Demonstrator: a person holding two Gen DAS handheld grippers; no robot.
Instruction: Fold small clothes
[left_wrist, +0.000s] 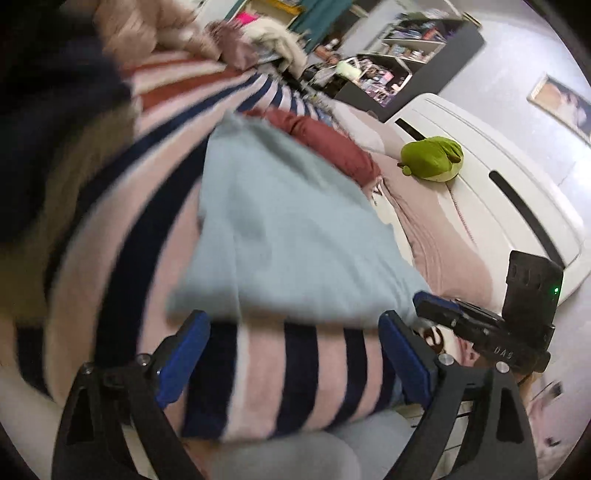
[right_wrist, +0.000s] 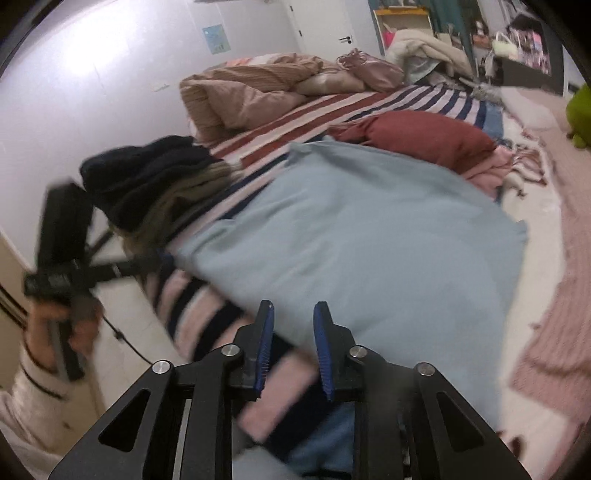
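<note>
Across the middle of both views, your light blue garment (left_wrist: 291, 236) lies spread on the striped blanket (left_wrist: 295, 373), with a dark red cushion (right_wrist: 424, 136) just beyond it. Low in the left wrist frame, your left gripper (left_wrist: 295, 354) stands wide apart over the stripes, holding nothing. Your right gripper (right_wrist: 293, 350) shows a narrow gap at the garment's near edge, pinching nothing; a stack of dark clothes (right_wrist: 147, 177) sits at left.

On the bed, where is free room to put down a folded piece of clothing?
The striped blanket is bare between the light blue cloth and the rumpled beige duvet, left of the dark red pillow. A narrow striped strip also shows at the near edge below the blue cloth. It is crowded at the dark clothes pile and around the pink clothes.
</note>
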